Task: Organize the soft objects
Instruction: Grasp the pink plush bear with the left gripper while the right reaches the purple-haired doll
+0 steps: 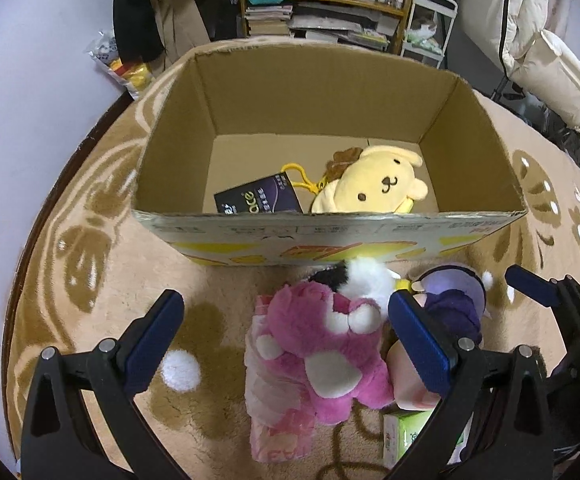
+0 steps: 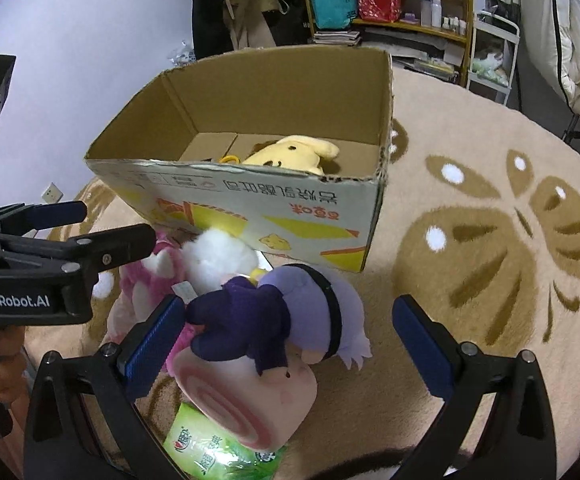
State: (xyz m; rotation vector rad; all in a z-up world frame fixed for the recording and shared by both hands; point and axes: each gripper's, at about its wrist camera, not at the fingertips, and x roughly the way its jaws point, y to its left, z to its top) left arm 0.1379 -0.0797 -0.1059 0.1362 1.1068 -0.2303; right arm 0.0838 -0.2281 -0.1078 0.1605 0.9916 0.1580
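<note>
A beige flowered rug [image 1: 90, 280] carries an open cardboard box [image 1: 329, 236] at the far side, with a yellow dog plush [image 1: 373, 184] inside. Near the box lies a pile: a pink bear plush [image 1: 329, 356] on the left, a purple-haired doll [image 2: 290, 312] on the right. The left hand-held gripper [image 1: 286, 328] and right hand-held gripper [image 2: 290, 340] are both spread wide, grasping nothing.

Tan floral rug [image 2: 469, 240]; cluttered shelves [image 1: 329, 0].
</note>
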